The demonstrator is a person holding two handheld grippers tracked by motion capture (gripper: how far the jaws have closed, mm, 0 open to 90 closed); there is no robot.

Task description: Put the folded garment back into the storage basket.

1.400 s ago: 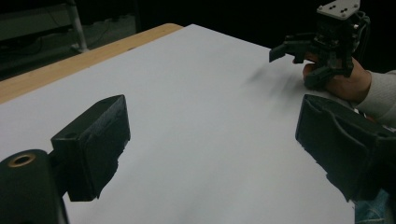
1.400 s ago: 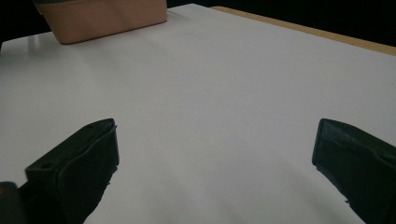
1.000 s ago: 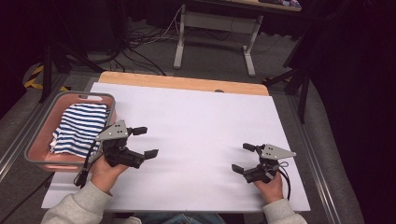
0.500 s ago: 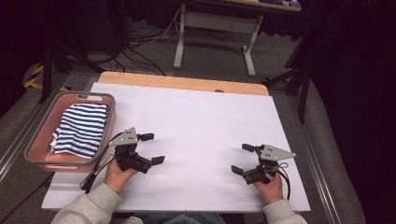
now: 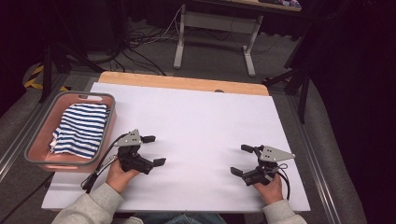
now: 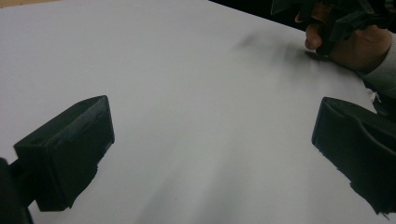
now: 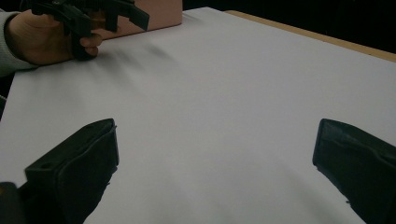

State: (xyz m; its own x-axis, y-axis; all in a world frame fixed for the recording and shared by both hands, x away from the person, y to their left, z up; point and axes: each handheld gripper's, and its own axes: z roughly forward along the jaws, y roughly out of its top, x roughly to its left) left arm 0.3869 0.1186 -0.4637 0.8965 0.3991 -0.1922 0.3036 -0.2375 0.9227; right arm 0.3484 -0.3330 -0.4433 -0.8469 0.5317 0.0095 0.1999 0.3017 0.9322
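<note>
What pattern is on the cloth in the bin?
Navy and white stripes on the cloth; clearest in the high view.

No lettering, label, brand mark or number can be read anywhere at this moment. The white table cover (image 5: 196,121) is blank, the pink bin (image 5: 42,151) carries no print that can be made out, and the striped cloth (image 5: 81,130) in it has blue and white bands without words. The black jaws in both gripper views are plain too, with no marking on their faces.
</note>
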